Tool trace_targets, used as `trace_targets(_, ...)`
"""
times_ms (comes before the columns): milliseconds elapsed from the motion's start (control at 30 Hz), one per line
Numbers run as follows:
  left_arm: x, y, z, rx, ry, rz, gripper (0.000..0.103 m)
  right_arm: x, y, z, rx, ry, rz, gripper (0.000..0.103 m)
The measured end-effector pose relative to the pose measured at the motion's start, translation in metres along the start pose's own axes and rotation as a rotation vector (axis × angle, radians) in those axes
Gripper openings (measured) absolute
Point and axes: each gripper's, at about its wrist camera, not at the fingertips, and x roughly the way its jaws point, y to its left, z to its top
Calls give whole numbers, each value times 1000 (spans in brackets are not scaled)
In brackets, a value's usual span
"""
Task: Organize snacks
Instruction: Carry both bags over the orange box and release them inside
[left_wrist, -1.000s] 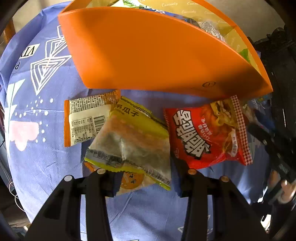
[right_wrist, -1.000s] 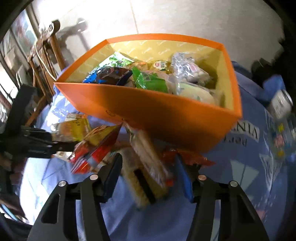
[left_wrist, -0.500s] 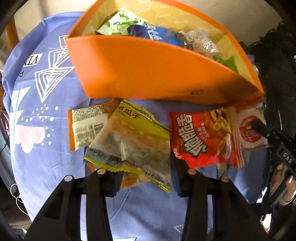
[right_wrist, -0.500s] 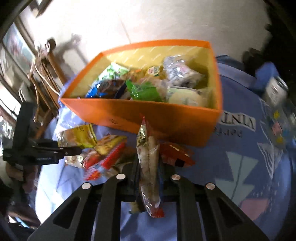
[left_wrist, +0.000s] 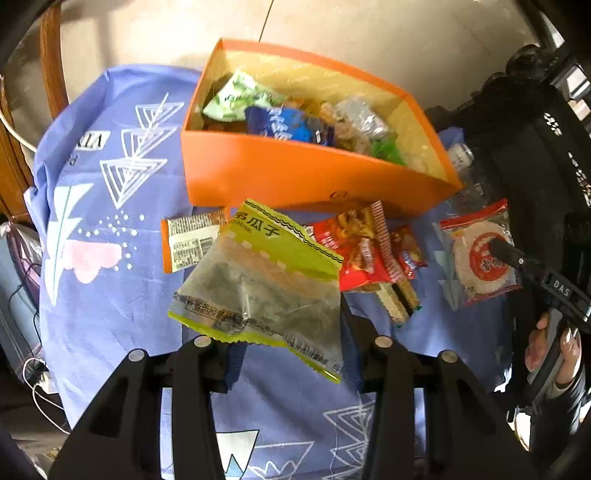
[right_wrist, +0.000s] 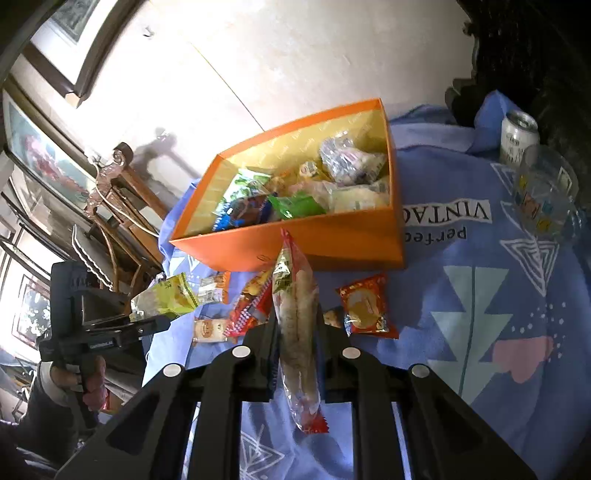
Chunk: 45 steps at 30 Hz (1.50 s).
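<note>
An orange box (left_wrist: 295, 177) holding several snack packs stands on the blue cloth; it also shows in the right wrist view (right_wrist: 332, 243). My left gripper (left_wrist: 288, 347) is shut on a yellow-green seed packet (left_wrist: 266, 280), lifted above the table in front of the box. My right gripper (right_wrist: 297, 332) is shut on a clear rice-cracker packet with red trim (right_wrist: 297, 325), held upright in front of the box; the same packet shows in the left wrist view (left_wrist: 480, 254). Loose on the cloth lie a red noodle snack (left_wrist: 365, 254), an orange-edged packet (left_wrist: 190, 242) and a red round-cracker pack (right_wrist: 365, 308).
A drink can (right_wrist: 519, 138) and a clear glass bowl (right_wrist: 546, 199) stand at the table's far right. A carved wooden chair (right_wrist: 110, 206) stands left of the table. Dark furniture (left_wrist: 535, 122) is behind the right side.
Both grippers have risen and pulled back from the box. My left gripper lifted the seed packet off the cloth. My right gripper closed on the rice-cracker packet and raised it.
</note>
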Motion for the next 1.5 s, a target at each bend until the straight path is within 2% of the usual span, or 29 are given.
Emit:
trace_targets(267,-32,-13,13,23,-76,-6,42,-25,19,13,-47,-57,18,16)
trace_targets(533,-46,-28,62,64,-149,10,42,-40,40,55,-110,-152,-15,16)
trace_targets(667,-38,-30,93,63,-155,6,43,-28,39,85,-93,-188,-27,16)
trace_targets(833,-8,-26,131,39,-134,7,43,0,28,116,-36,-205,-33,16)
trace_targets(933,13,-21,148,16,-122,12,44,20,20,128,-5,-204,-42,20)
trace_targets(967,20,-18,154,-2,-129,16,52,29,14,133,20,-217,-53,33)
trace_targets(1000,25,-16,157,-18,-137,28,76,33,11,135,38,-227,-62,55)
trace_targets(1033,29,-13,160,-45,-158,64,88,35,6,135,61,-248,-80,62)
trace_targets(1067,31,-12,161,-56,-179,85,93,35,0,133,83,-279,-102,66)
trace_targets(1133,34,-12,159,-40,-180,79,93,37,-3,129,78,-270,-78,66)
trace_targets(1267,39,-12,146,22,-148,117,93,36,-3,110,25,-238,-98,66)
trace_targets(1333,39,-11,134,48,-128,114,93,33,-4,99,13,-226,-115,67)
trace_targets(1500,48,-4,95,95,-71,157,93,24,-10,58,-3,-185,-204,94)
